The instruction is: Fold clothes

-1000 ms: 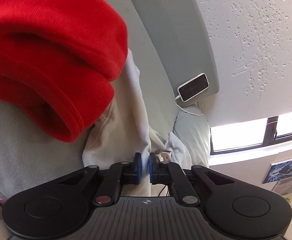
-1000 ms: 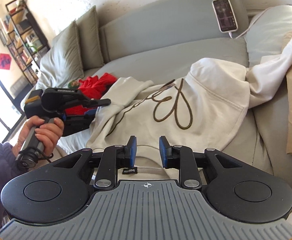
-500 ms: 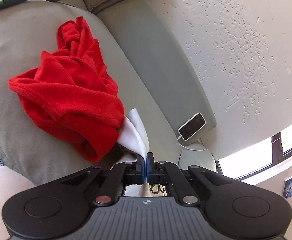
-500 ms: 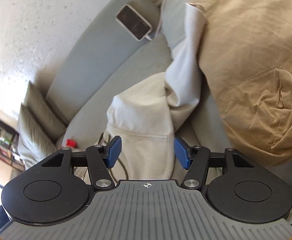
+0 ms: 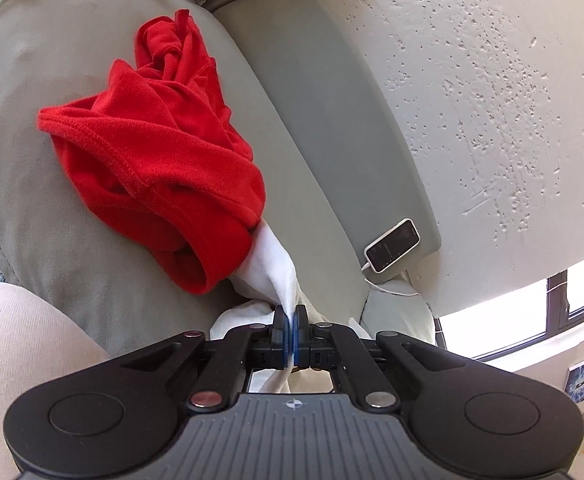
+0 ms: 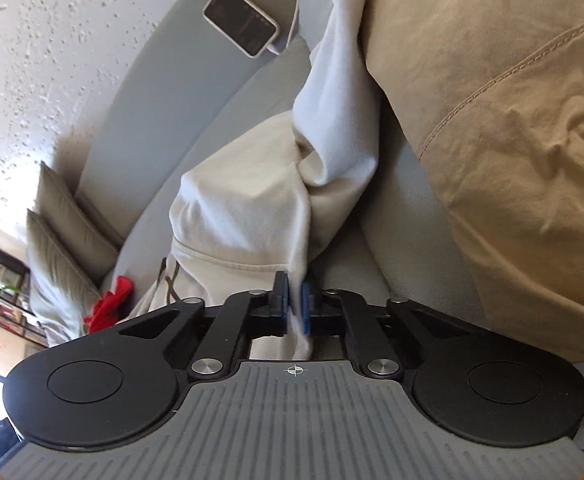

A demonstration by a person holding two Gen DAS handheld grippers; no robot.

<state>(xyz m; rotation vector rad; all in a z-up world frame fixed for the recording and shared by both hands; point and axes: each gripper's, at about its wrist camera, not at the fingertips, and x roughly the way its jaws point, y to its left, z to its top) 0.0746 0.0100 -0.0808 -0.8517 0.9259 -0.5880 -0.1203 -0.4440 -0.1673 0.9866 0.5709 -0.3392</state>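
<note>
A cream hoodie (image 6: 244,208) with a brown cord lies spread on the grey sofa (image 6: 196,92). My right gripper (image 6: 295,302) is shut on a fold of its cloth near the sleeve (image 6: 340,120), which trails off toward the sofa back. In the left wrist view my left gripper (image 5: 291,330) is shut on a pale edge of the hoodie (image 5: 280,276), pulled taut out from under a crumpled red garment (image 5: 160,152). That red garment lies on the seat cushion (image 5: 32,200) and also shows small at the left of the right wrist view as the red garment (image 6: 110,304).
A phone (image 5: 392,250) on a white cable leans on the sofa back; the phone (image 6: 242,26) also shows in the right wrist view. A tan garment (image 6: 512,120) is heaped at the right. Cushions (image 6: 64,220) stand at the left end. A person's leg (image 5: 20,360) is nearby.
My right gripper rolled, dropped toward the hoodie's right side, opened wide, then shut on its cloth. My left gripper shut on the pale edge and drew back up from the red garment.
</note>
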